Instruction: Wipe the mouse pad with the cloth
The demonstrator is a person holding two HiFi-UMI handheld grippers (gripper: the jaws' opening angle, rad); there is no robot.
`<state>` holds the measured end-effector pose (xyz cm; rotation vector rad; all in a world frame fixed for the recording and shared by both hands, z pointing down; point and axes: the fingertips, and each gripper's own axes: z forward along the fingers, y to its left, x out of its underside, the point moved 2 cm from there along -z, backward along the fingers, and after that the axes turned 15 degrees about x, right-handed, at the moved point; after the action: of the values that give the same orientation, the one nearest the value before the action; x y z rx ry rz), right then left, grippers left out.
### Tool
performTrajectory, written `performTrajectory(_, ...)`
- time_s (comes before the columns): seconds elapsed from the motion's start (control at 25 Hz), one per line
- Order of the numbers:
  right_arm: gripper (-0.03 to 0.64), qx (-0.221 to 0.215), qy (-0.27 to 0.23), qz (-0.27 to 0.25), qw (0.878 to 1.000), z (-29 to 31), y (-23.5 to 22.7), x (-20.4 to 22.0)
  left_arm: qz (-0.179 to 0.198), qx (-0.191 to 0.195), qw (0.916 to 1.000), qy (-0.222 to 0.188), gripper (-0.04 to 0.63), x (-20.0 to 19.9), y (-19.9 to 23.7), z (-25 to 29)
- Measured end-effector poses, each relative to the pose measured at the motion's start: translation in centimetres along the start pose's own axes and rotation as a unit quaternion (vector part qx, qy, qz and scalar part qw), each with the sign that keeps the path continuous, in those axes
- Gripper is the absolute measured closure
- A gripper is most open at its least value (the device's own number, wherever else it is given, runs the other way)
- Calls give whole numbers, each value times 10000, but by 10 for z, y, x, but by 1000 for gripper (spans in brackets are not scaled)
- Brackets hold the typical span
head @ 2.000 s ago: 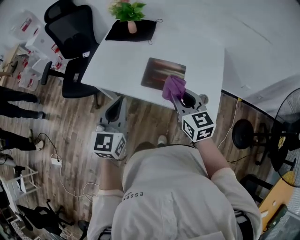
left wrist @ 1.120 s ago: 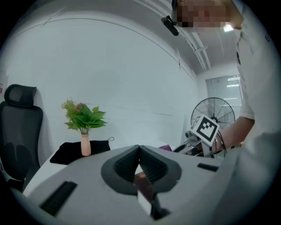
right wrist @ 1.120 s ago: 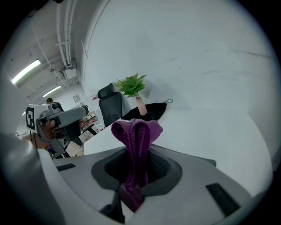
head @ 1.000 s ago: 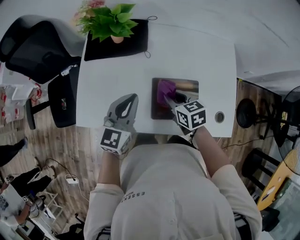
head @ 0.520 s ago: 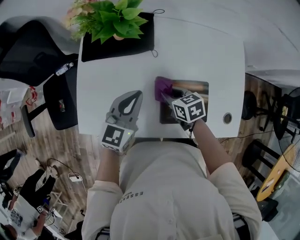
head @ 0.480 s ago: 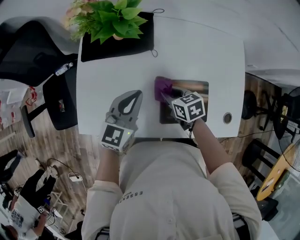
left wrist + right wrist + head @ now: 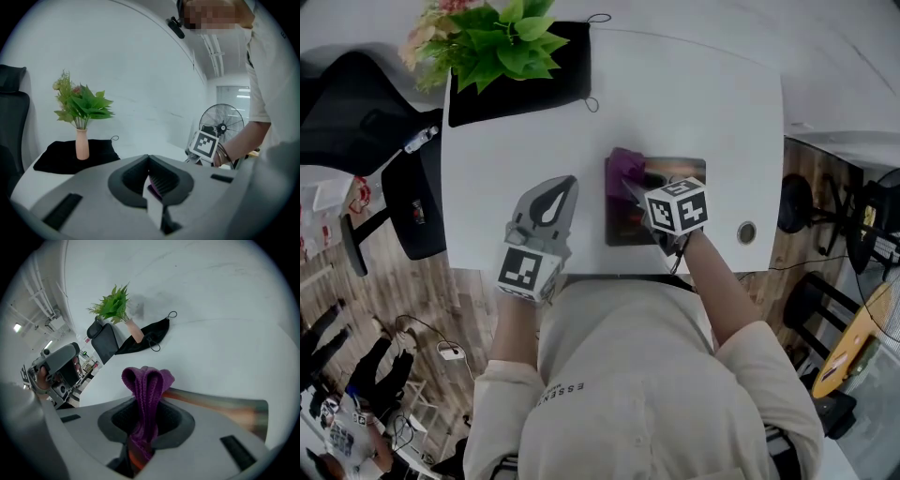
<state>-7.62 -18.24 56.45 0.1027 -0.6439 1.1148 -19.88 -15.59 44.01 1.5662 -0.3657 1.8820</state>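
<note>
Likely soft, limp, light cloth [image 7: 146, 380], best gripped at its bunched fold, as pinched between right gripper [image 7: 146, 414] jaws over centre-frame mouse pad [image 7: 220, 409]; left gripper [image 7: 149, 164] jaws pressed together, empty.

Mouse pad [image 7: 625, 223] partly under cloth [image 7: 624, 169], right gripper [image 7: 633, 190]; chair [image 7: 347, 103] cut off.

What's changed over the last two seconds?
The right gripper carried the purple cloth from the mouse pad's near right corner to its far left corner. The left gripper came from over the floor to over the table, left of the pad. Unchanged: cloth clamped, left gripper empty.
</note>
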Motion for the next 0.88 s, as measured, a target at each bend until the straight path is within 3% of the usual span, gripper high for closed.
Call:
performTrajectory(0.64, 525, 66, 17, 178, 9998, -36, -89, 23, -59, -38, 9999, 98, 594, -9, -50, 71)
performTrajectory(0.88, 525, 190, -4, 274, 9994, -51, -123, 33, 145, 53, 9998, 101, 594, -10, -68, 96)
